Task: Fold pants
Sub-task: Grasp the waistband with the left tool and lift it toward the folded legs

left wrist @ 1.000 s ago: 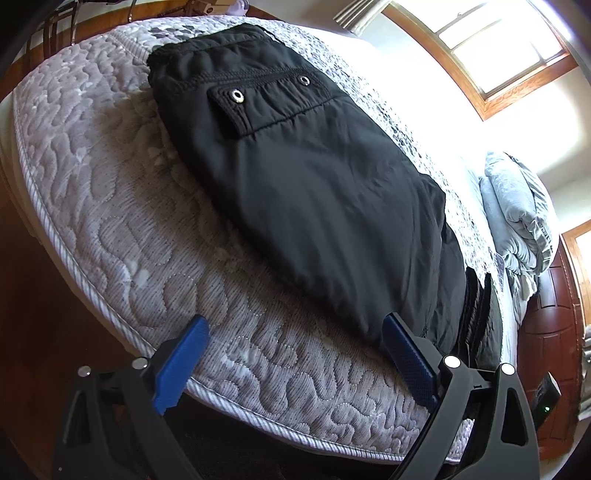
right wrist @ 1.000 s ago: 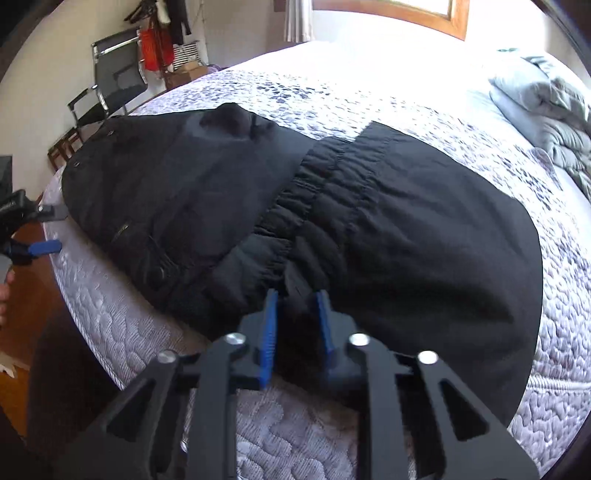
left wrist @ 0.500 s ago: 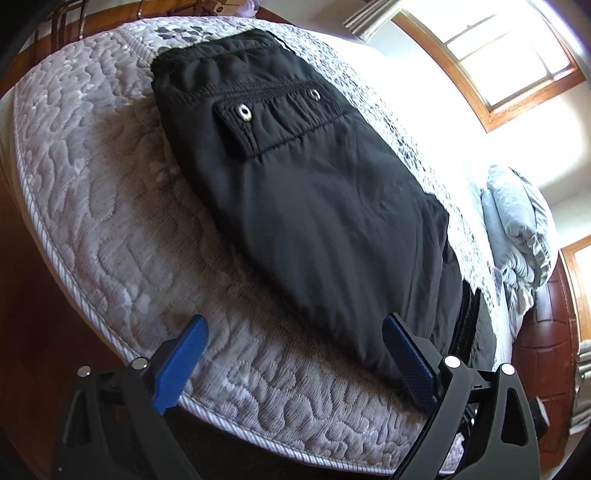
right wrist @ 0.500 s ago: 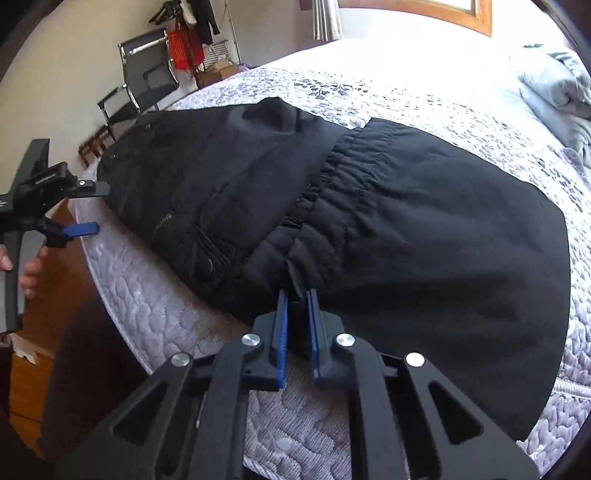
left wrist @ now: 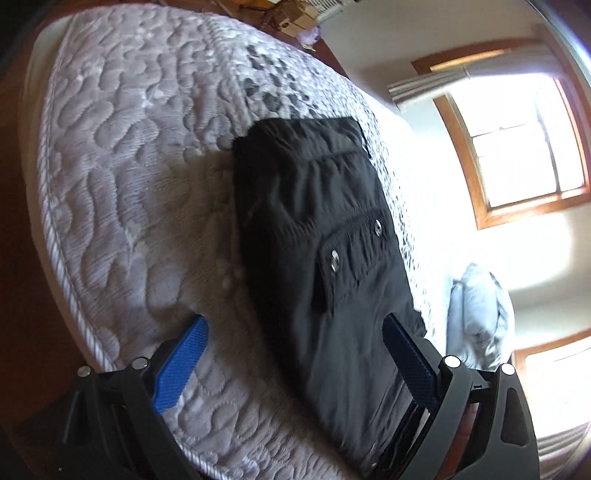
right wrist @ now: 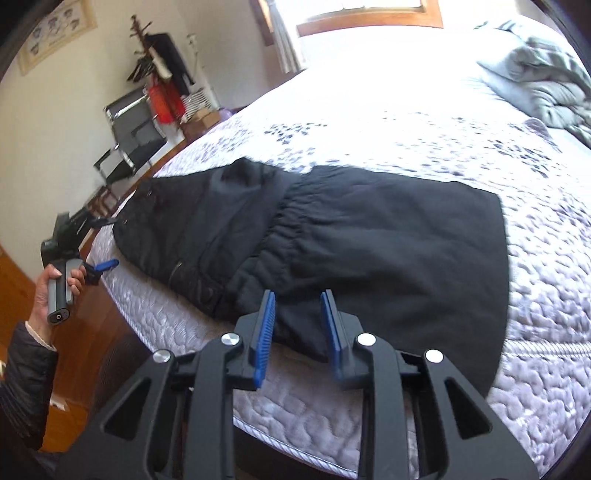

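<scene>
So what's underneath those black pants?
The black pants lie on a quilted grey mattress, bare around them. One folded layer rests on another; whatever lies between is hidden.

A quilted mattress with a grey leaf pattern fills most of the room, and a rumpled grey blanket lies on its far right part. Beyond the mattress a wood-framed window admits strong daylight that washes out the far surface, with a curtain hanging at the left side of the frame. Left of the mattress stand a black chair, a coat rack with a red item, a framed picture on the cream wall, and wooden floor.
</scene>
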{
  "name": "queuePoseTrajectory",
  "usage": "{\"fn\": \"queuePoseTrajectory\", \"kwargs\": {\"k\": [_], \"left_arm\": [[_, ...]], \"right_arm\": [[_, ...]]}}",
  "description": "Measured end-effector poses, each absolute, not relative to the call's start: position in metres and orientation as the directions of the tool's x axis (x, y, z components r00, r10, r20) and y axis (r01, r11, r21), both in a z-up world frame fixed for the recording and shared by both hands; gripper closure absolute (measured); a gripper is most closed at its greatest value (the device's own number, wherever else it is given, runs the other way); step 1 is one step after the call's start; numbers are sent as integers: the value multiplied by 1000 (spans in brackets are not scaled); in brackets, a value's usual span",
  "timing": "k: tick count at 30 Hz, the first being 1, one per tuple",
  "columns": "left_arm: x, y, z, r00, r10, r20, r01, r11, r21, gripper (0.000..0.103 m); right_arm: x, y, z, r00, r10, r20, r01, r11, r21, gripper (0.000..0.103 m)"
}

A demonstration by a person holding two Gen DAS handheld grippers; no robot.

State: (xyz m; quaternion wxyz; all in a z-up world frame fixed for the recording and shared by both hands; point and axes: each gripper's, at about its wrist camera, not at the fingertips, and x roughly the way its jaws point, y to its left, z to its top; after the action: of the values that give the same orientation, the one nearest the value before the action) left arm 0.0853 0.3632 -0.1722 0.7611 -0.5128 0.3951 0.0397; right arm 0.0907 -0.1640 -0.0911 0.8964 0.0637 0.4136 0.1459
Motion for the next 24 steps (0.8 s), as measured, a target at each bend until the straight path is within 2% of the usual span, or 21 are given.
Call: {"fn": "queuePoseTrajectory", "kwargs": {"k": [5, 7, 12, 16, 19, 22, 24], "left_arm": [[96, 374, -185, 719, -404, -565, -418, 397, -817, 7], [102, 374, -189, 717, -414, -561, -415, 392, -821, 7], [113, 373, -197, 739, -441, -509, -377, 355, -855, 7], [124, 366, -195, 765, -478, -432, -306, 321, -896, 7], [129, 365, -199, 765, -474, -435, -315, 314, -896, 8], [137, 361, -199, 746, -459, -483, -353, 344, -870, 14], [140, 357, -197, 735, -456, -502, -358, 367, -858, 34]], "right_arm": [[88, -185, -93, 630, 273, -727, -142, 961, 237, 76], [88, -191, -93, 632, 267, -727, -125, 962, 245, 76], [88, -188, -92, 638, 257, -726, -129, 965, 228, 76], [91, -185, -94, 632, 255, -732, -132, 966, 222, 76], [92, -181, -95, 629, 248, -736, -134, 968, 212, 74], [93, -177, -96, 625, 238, -743, -140, 971, 193, 73], [95, -175, -97, 621, 229, -750, -141, 973, 181, 70]]}}
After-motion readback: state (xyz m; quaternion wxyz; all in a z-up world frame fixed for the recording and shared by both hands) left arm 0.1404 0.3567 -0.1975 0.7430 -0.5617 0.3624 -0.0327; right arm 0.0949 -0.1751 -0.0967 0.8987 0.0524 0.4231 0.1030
